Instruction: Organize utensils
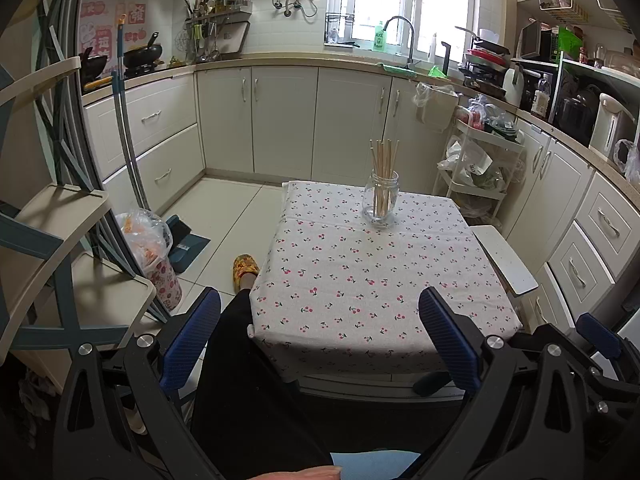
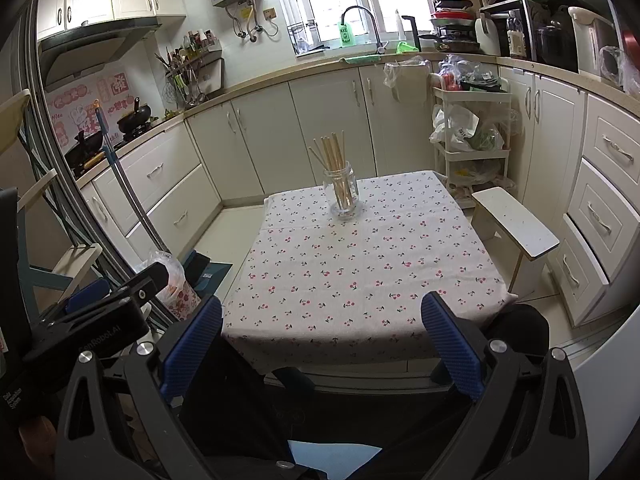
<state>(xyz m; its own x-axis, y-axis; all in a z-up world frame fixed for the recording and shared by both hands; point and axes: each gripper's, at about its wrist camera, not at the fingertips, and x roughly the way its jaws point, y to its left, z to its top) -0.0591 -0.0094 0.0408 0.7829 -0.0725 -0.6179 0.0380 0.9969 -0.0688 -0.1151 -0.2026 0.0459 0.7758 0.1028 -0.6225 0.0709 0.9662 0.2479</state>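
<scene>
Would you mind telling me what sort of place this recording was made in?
A home kitchen, most likely: a sink tap under the window, woks on the stove, and a jar of chopsticks on a cloth-covered table.

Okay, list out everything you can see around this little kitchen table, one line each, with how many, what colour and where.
Clear glass jar: one, transparent, upright on the table's far end.
Wooden chopsticks: a bundle, count unclear, pale tan, standing in the jar.
Cherry-print tablecloth: one, white with red cherries, covering the table.
White stool: one, right of the table.
White trolley: one, stuffed with bags, beyond the stool.
Black woks: two, on the stove at left.
Green soap bottle: one, on the windowsill by the tap.
Yellow slipper: one, on the floor left of the table.
Left tongs: blue pads, open, empty.
Right tongs: blue pads, open, empty.
</scene>
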